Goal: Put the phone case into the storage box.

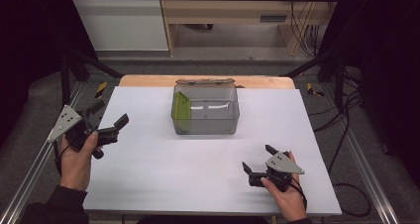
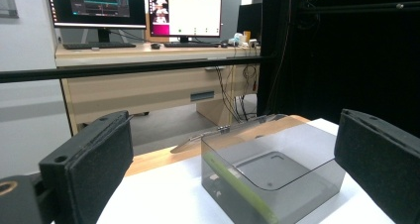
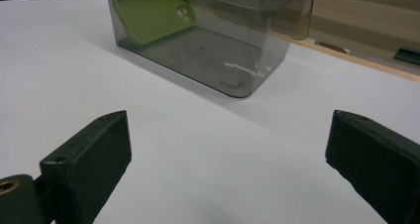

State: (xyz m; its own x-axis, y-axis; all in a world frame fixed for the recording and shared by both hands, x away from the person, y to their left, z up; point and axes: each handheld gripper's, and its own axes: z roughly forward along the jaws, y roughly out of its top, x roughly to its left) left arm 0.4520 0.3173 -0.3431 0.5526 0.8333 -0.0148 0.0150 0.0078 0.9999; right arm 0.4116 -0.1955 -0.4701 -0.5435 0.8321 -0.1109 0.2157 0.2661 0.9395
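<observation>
Right gripper [image 1: 256, 158], fingers spread and empty, is resting at the near right of the white bench [image 1: 148, 174]. Smoky clear box [image 1: 206, 110] is sitting far centre, lid open, green phone case [image 1: 181, 111] leaning inside its left wall. Left gripper [image 1: 106, 116], fingers spread, is hovering left.

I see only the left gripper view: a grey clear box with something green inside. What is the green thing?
Observer: A green phone case, leaning against one end wall of the box.
Operator: Is the box open?
Observer: Yes, its lid hangs back behind it in the high view.
Operator: Where is the right gripper?
Observer: The right gripper is open and holds nothing, over the white table, near its front right, apart from the box.
</observation>
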